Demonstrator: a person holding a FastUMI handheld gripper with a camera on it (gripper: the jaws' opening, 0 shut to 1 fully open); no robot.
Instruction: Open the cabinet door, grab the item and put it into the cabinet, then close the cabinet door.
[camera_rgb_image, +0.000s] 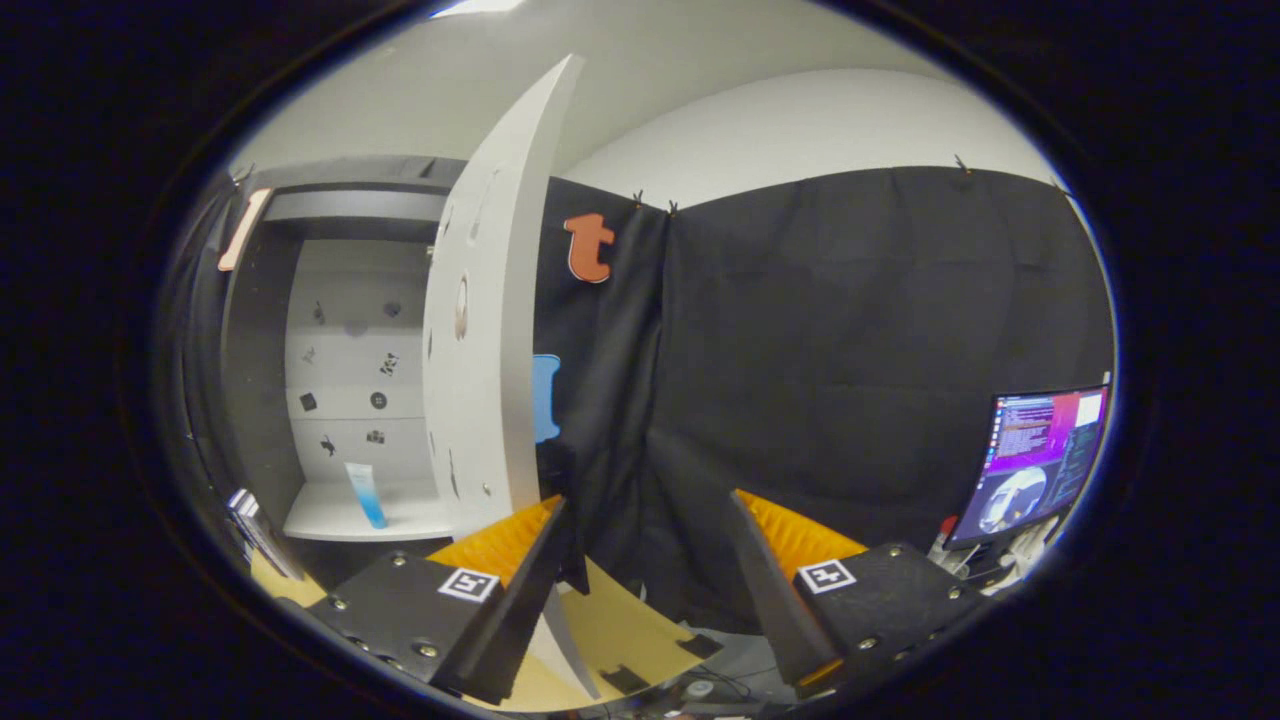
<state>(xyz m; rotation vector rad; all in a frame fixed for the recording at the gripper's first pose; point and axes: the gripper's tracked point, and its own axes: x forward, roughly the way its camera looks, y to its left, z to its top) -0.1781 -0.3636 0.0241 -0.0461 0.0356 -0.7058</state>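
Already the tube (366, 494) stands upright on the cabinet (262, 400) shelf, far left beyond the open door (480, 350). Gripper (650, 520) fingers gape wide, empty. Door: probably light, stiff panel; push its free edge to close.

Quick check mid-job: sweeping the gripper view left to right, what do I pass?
Open cabinet, blue tube standing on its shelf → white cabinet door, swung open → gripper, jaws open and empty → monitor.
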